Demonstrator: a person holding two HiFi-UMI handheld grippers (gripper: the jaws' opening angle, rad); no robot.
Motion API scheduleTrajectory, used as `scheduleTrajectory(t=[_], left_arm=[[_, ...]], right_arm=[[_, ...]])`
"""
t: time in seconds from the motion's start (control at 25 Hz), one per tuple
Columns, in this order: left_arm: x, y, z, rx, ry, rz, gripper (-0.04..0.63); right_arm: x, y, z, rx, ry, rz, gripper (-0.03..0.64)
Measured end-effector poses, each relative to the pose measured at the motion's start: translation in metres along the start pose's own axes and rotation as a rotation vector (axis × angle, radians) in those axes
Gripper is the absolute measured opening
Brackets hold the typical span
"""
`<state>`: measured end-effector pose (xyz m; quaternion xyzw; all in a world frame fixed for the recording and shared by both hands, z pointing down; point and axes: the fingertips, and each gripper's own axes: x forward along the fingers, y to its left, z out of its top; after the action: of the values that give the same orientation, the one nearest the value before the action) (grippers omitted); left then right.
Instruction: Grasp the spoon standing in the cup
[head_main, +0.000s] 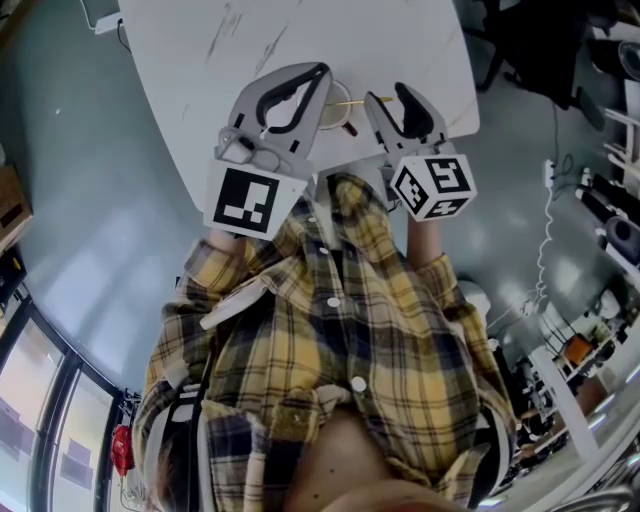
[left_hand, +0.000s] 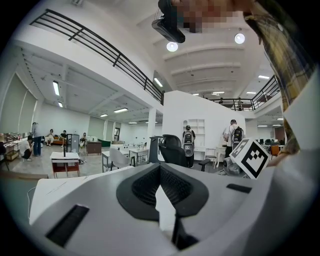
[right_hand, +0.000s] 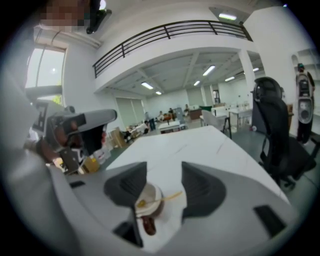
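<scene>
Head view: left gripper (head_main: 322, 72) and right gripper (head_main: 390, 97) held over near edge of white marble table (head_main: 230, 40); cup (head_main: 340, 108) seen between them, gold spoon (head_main: 372, 99) leaned rightward in it.
Left gripper view: jaws pressed together — nothing held.
Right gripper view: jaws spread wide — cup with spoon framed low between them, not gripped.

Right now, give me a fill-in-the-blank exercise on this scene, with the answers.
The right tool has its jaws ___.
The left tool has its jaws ___.
The spoon in the cup is ___ in colour.
The cup stands on a ___ table.
Missing words: open; shut; gold; white.
</scene>
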<state>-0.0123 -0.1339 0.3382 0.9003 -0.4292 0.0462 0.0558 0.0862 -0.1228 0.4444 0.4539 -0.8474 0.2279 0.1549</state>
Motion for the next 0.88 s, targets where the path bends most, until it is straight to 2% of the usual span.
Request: scheduleTrajectory(t=[0.32, 0.88], left_arm=[[0.005, 0.002, -0.01, 0.007, 0.015, -0.006, 0.015], [0.01, 0.008, -0.024, -0.008, 0.049, 0.008, 0.015]], right_arm=[[0.008, -0.01, -0.03, 0.079, 0.042, -0.003, 0.212], [0.026, -0.004, -0.064, 0.151, 0.136, 0.062, 0.212]])
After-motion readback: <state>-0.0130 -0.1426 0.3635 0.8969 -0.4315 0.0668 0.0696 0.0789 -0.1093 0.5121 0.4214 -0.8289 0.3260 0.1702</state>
